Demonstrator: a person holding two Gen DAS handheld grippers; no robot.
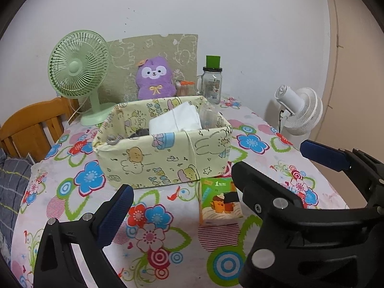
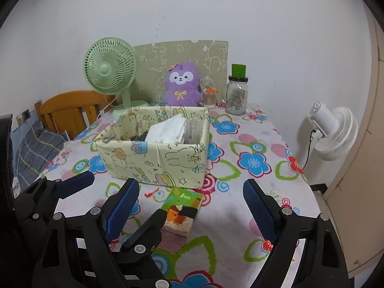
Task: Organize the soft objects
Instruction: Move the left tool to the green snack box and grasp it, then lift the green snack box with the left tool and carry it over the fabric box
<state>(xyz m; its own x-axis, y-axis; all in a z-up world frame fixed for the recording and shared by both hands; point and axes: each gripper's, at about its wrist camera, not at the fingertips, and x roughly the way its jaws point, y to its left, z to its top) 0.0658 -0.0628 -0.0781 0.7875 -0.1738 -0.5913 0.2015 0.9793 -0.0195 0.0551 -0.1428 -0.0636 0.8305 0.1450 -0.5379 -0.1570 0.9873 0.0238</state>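
A: Claw state?

B: Right claw (image 2: 192, 206) is seen spread wide, nothing between its blue pads (image 2: 124, 204). Left claw (image 1: 184, 187) is also seen wide, nothing gripped; in the right wrist view its fingers are crossed in front at 8 o'clock.

A: Nearest item?

B: A tissue pack (image 2: 182, 210) with cartoon print is laid flat on the desk (image 2: 240, 216), just past the fingertips. In the left wrist view it (image 1: 219, 200) is found at 5 o'clock of the fabric bin, just beside the bin's near corner. One left finger tip is seen just beside its left edge; contact cannot be told.

A: Bin?

B: Fabric bin (image 1: 163, 158), pale yellow with cartoon print, is set mid-desk. White cloth (image 1: 175, 120), a dark item and a clear plastic item are held inside.

A: Behind it?

B: Purple plush (image 1: 154, 78) is propped upright at 12 o'clock against a printed board. Green fan (image 1: 78, 72) is placed at 10 o'clock, glass jar (image 1: 212, 84) with green lid at 1 o'clock. White fan (image 1: 300, 110) is seen off the desk at 3 o'clock.
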